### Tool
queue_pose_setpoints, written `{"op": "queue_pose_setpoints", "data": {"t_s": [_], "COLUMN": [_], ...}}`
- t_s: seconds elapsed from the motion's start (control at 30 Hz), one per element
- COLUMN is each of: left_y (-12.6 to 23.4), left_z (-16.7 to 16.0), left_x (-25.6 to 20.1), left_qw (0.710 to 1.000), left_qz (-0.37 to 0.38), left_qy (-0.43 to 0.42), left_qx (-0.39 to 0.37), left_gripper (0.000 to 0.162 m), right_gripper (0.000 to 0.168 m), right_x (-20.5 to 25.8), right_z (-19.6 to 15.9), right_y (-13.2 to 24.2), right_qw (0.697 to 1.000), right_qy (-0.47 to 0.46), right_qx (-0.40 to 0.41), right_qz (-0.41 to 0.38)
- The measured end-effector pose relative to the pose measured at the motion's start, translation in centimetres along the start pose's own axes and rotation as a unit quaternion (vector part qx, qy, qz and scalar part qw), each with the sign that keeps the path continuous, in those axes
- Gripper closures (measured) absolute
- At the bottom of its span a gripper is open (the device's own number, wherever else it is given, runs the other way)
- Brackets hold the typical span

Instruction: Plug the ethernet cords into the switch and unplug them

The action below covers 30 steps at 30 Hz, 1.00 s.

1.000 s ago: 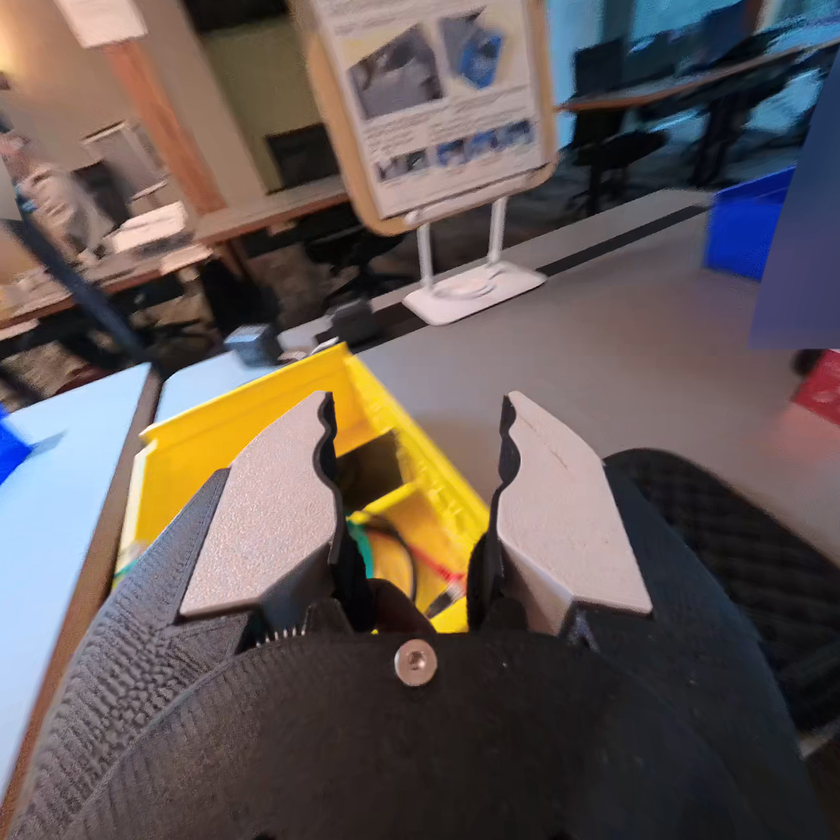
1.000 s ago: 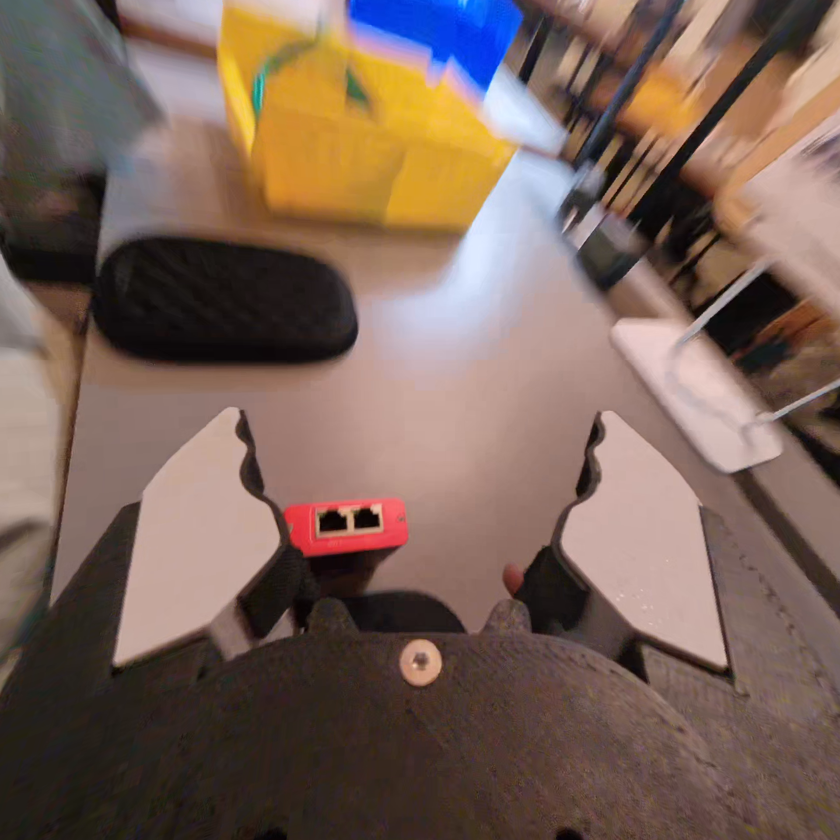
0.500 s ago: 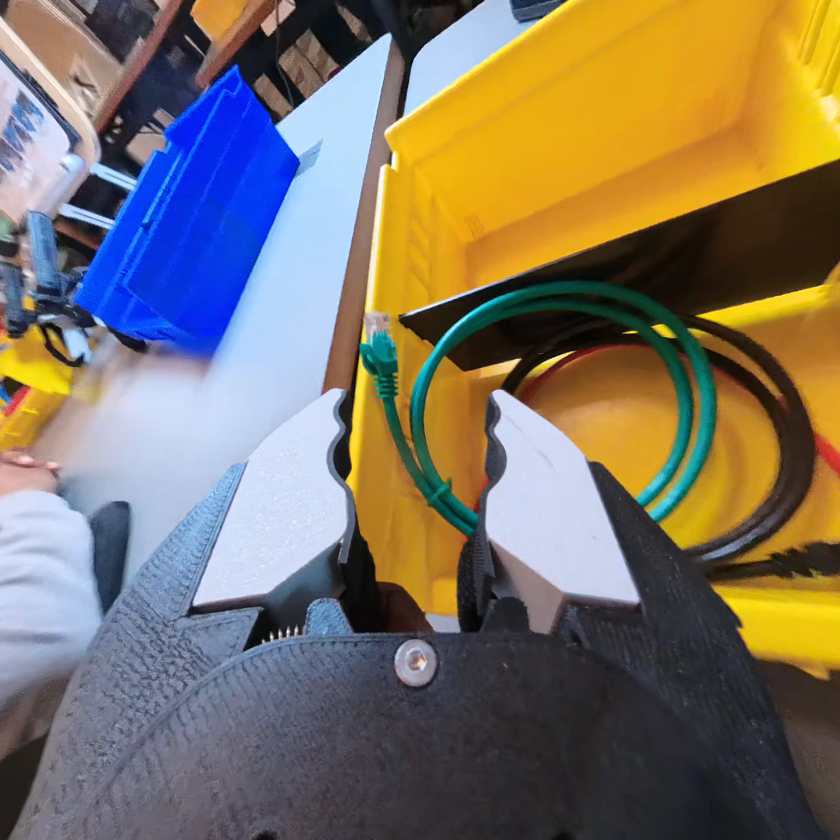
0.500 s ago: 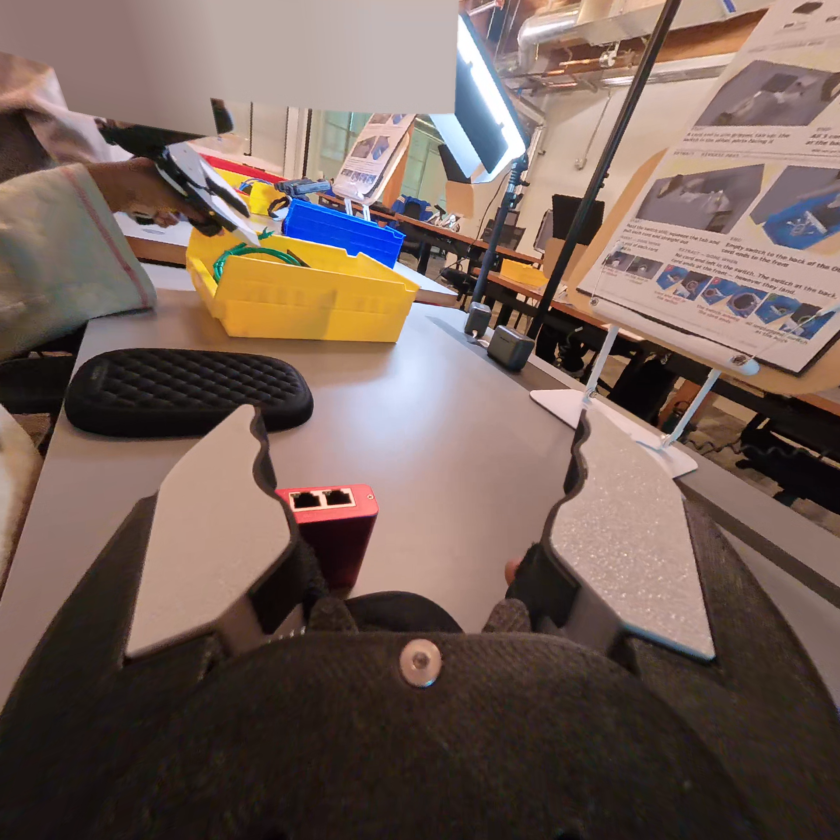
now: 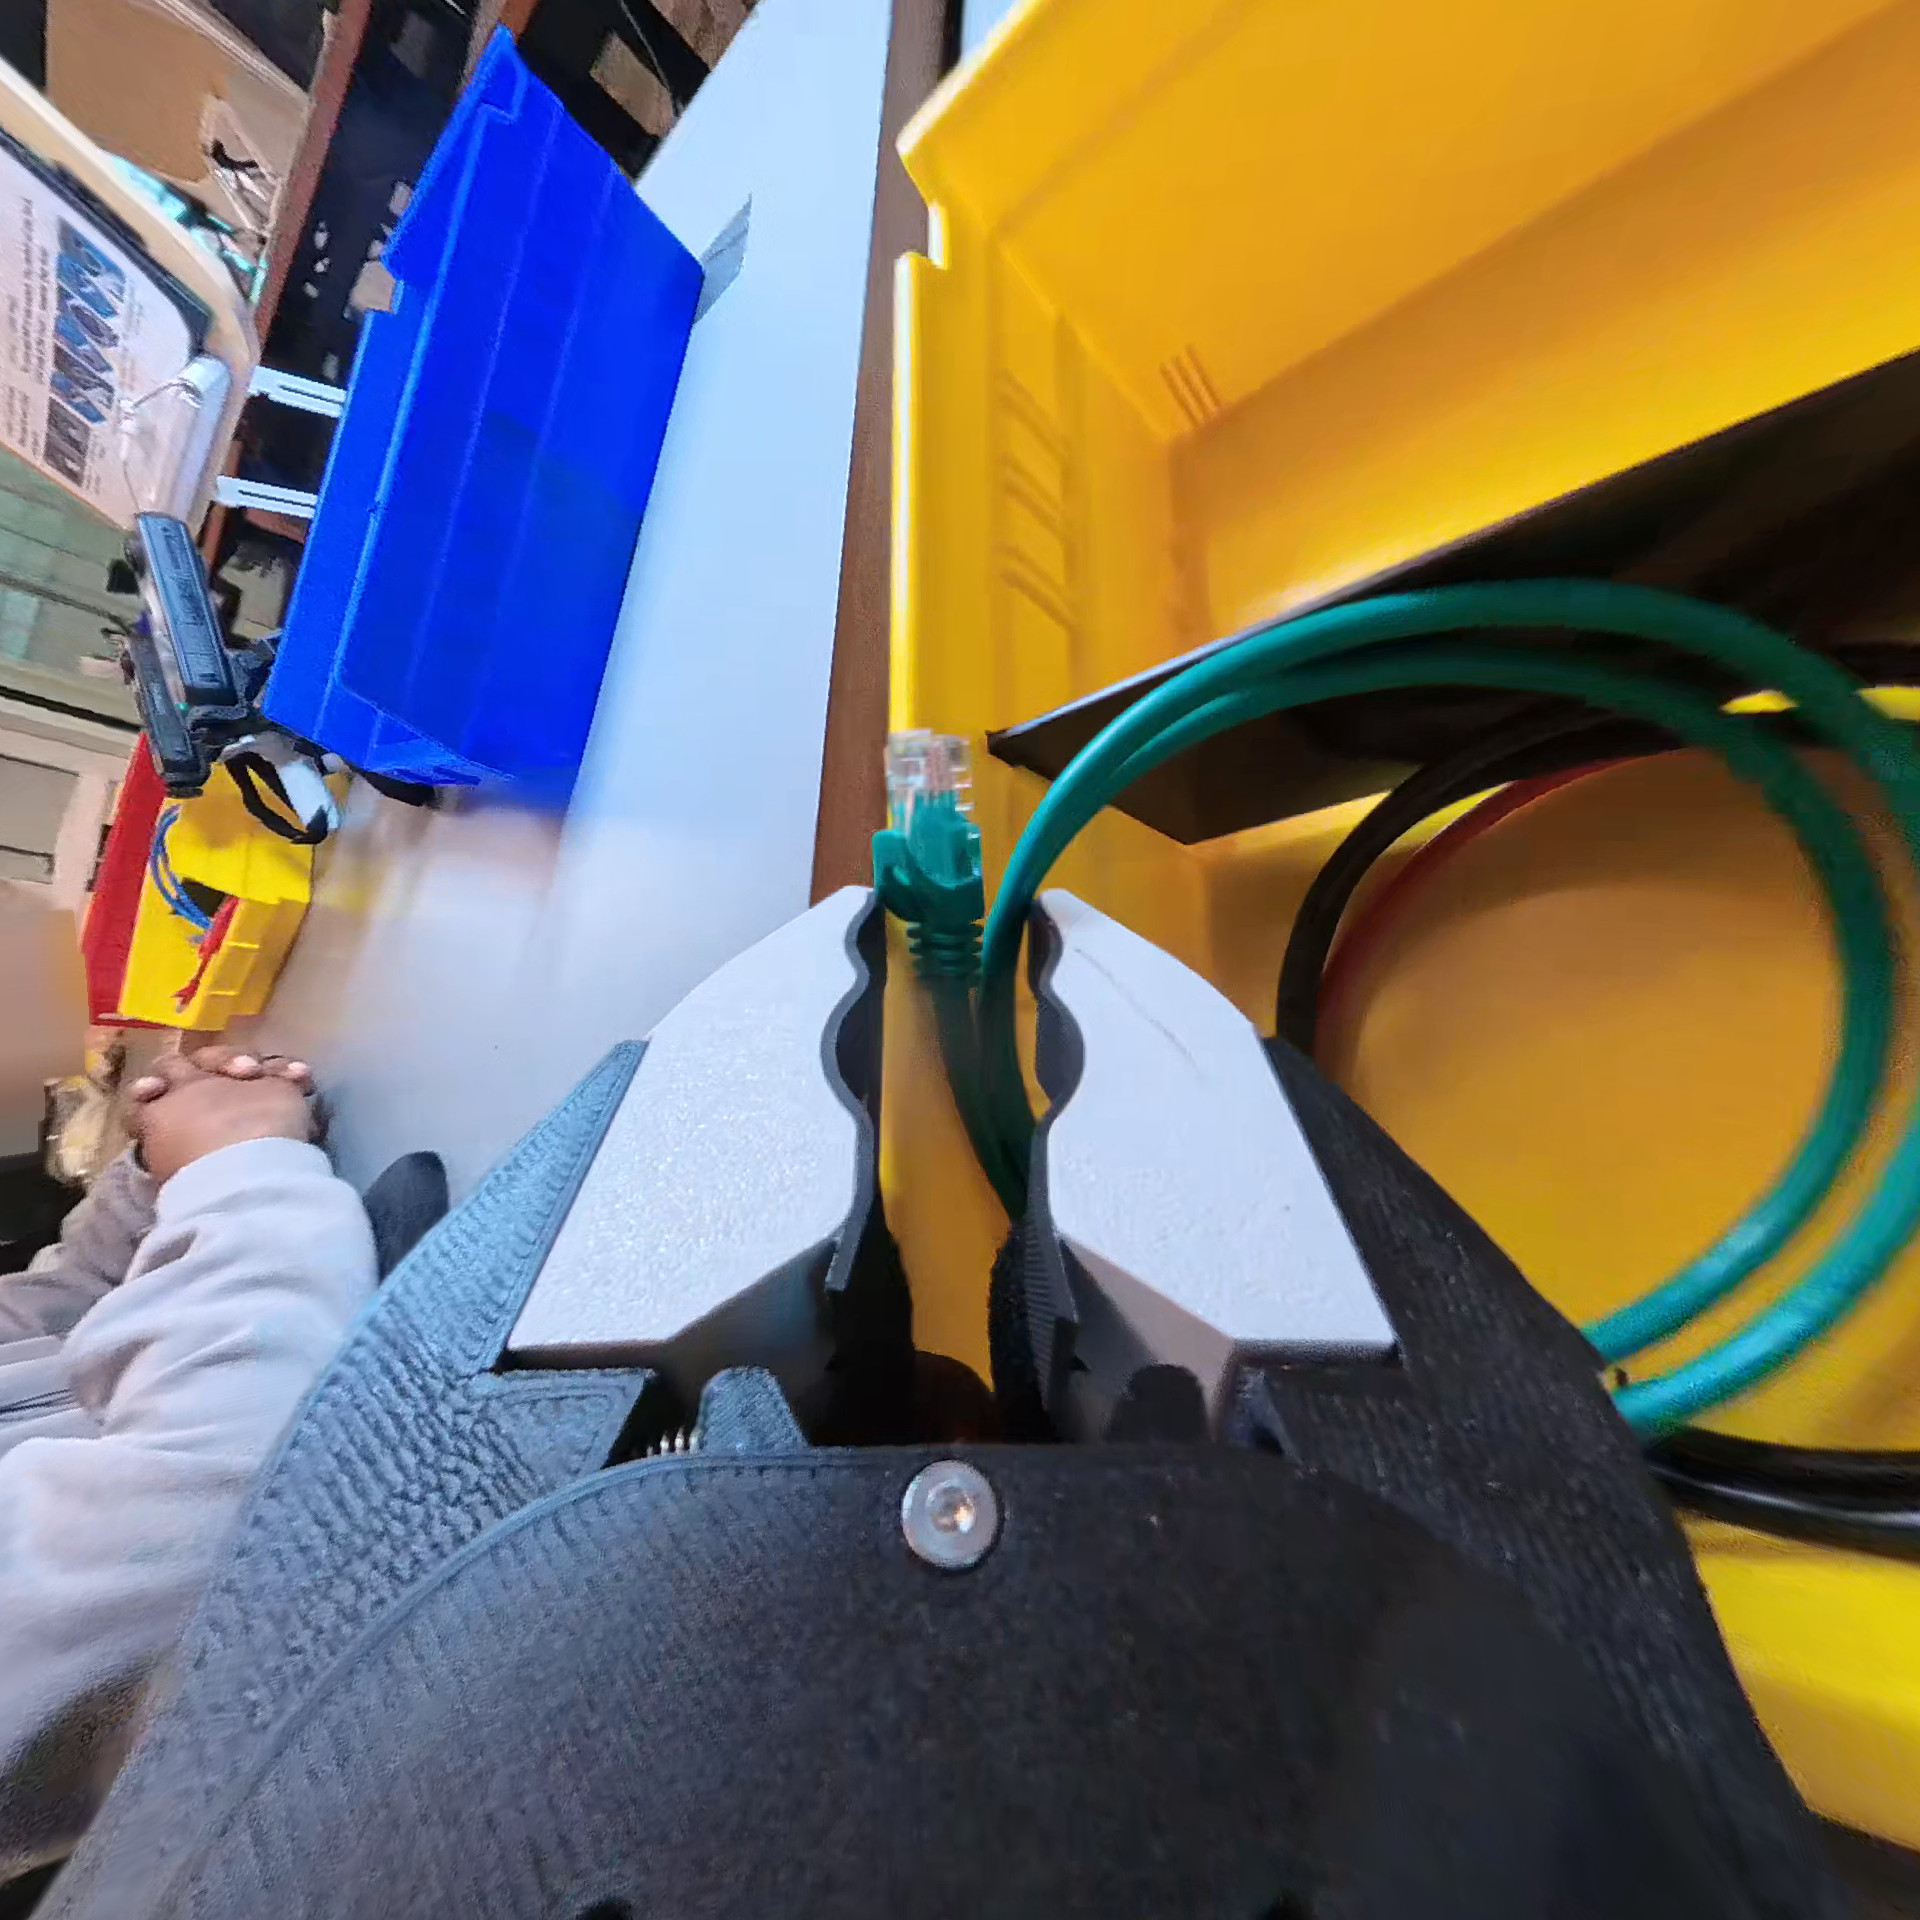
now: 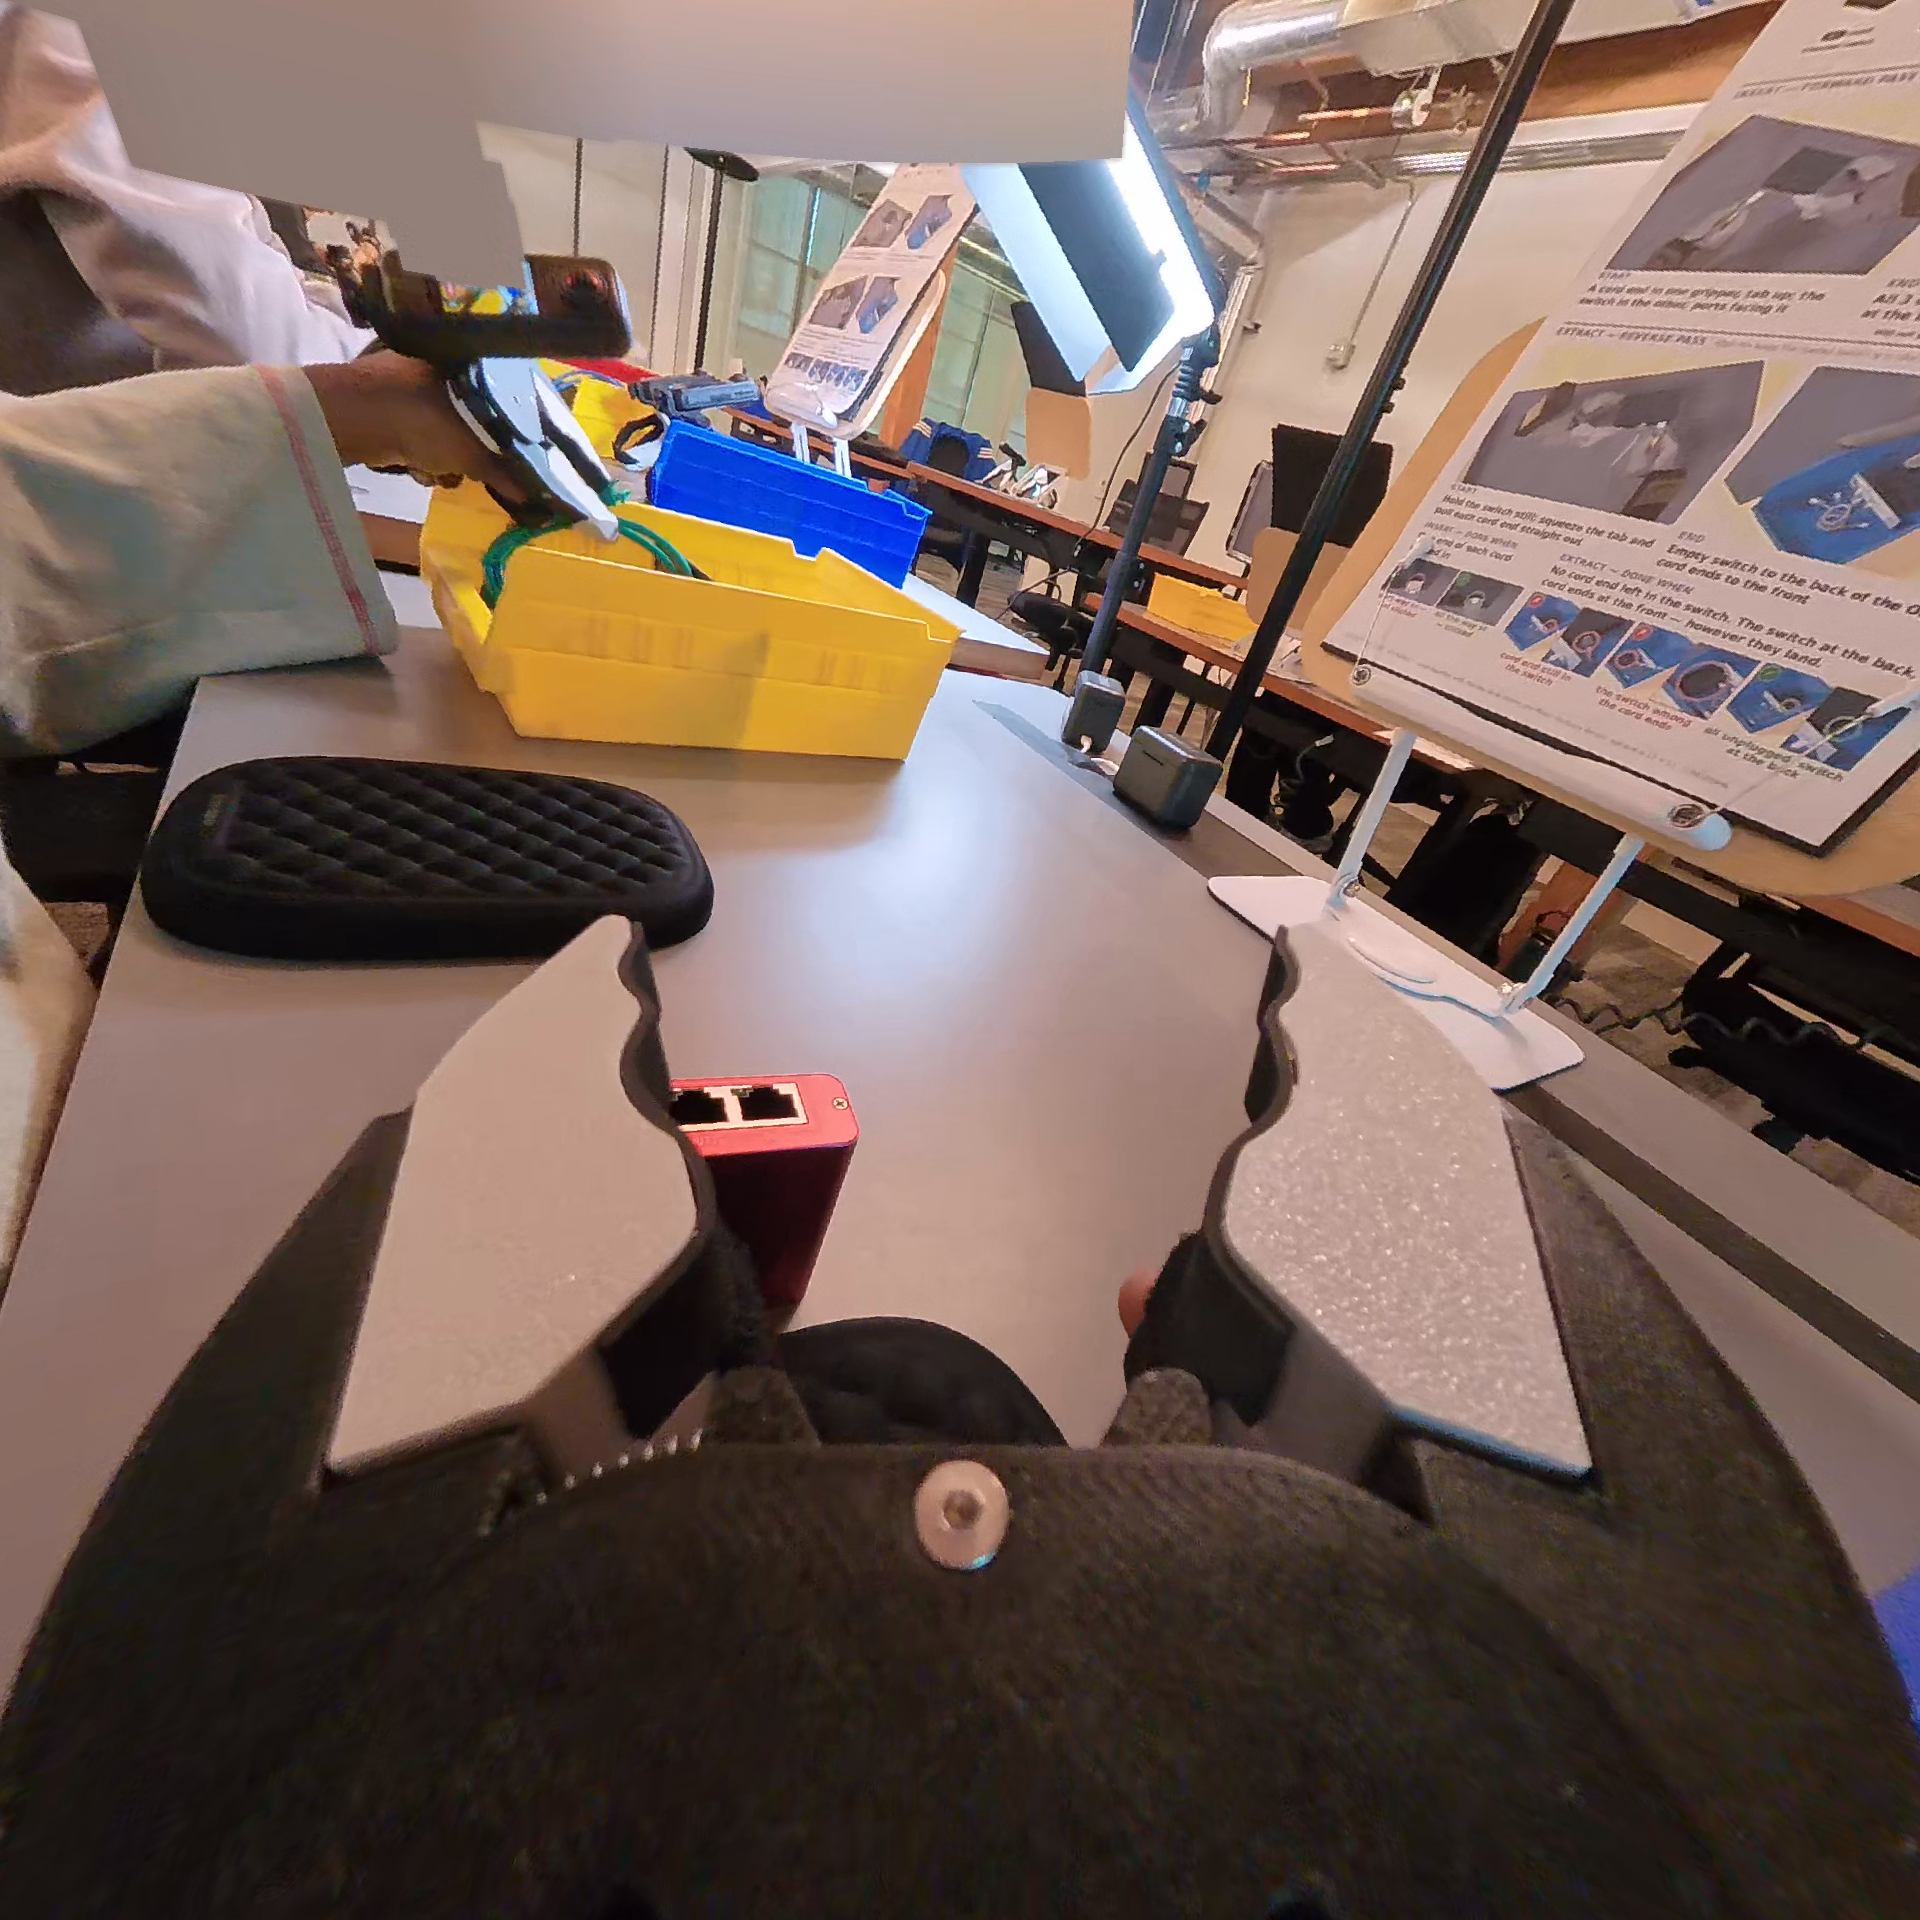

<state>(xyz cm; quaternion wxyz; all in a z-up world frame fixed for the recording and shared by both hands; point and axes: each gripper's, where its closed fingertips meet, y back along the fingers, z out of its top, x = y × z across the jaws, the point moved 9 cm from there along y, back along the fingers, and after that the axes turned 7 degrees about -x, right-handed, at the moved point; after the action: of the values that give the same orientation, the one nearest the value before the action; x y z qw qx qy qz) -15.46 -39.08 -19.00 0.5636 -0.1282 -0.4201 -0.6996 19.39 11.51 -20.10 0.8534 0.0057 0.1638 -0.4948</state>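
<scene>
Seemingly, only the first pickup is underway: the coiled green ethernet cord (image 5: 1558, 665), lying in the yellow plastic bin (image 5: 1351, 312), is pinched near its plug by the left gripper (image 5: 956, 935). Nothing is plugged into the small red metal switch (image 6: 774, 1153), which is framed loosely by the wide-open right gripper (image 6: 956, 997).

A green cord (image 5: 1558, 634) with a clear plug (image 5: 925, 764) is lying in a yellow bin (image 5: 1299, 260), beside black (image 5: 1320, 914) and red (image 5: 1403, 883) cords. A blue bin (image 5: 488, 436) is sitting behind. The red switch (image 6: 774, 1169) is resting on the grey tabletop (image 6: 956, 935), near a black quilted pad (image 6: 416, 852). Each claw is showing grey fingers (image 6: 540, 1174).
</scene>
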Motion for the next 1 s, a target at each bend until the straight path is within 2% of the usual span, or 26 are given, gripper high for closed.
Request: {"op": "queue_pose_setpoints", "data": {"t_s": [0.07,0.3,0.53,0.6,0.67,0.8,0.87,1.0], "left_y": [0.9,4.2,12.4,15.2,17.8,21.1,21.5,20.8], "left_z": [0.1,1.6,6.4,7.8,9.0,10.6,10.7,10.3], "left_x": [0.3,1.7,2.9,2.5,1.0,-5.3,-8.7,-14.7], "left_qw": [0.999,0.99,0.955,0.942,0.922,0.853,0.832,0.807], "left_qz": [0.009,0.026,0.042,-0.002,-0.096,-0.282,-0.321,-0.355], "left_qy": [0.019,0.053,0.019,-0.016,-0.055,-0.151,-0.199,-0.265], "left_qx": [-0.029,-0.125,-0.294,-0.337,-0.371,-0.412,-0.407,-0.39], "left_gripper": [0.142,0.145,0.147,0.146,0.146,0.146,0.145,0.146], "right_gripper": [0.06,0.062,0.069,0.072,0.074,0.081,0.094,0.119], "right_x": [0.0,0.1,0.7,0.9,1.2,2.3,3.3,5.6], "right_z": [0.0,0.0,1.3,1.8,2.4,3.8,4.6,6.6], "right_y": [0.0,0.1,-0.4,-0.6,-0.9,-2.2,-3.2,-5.6], "right_qw": [1.0,1.0,1.0,0.999,0.999,0.998,0.996,0.989], "right_qy": [0.001,0.005,0.005,0.008,0.011,0.02,0.024,0.01], "right_qx": [0.002,0.006,-0.019,-0.025,-0.031,-0.042,-0.055,-0.095], "right_qz": [0.001,0.001,0.02,0.023,0.025,0.046,0.069,0.116]}}
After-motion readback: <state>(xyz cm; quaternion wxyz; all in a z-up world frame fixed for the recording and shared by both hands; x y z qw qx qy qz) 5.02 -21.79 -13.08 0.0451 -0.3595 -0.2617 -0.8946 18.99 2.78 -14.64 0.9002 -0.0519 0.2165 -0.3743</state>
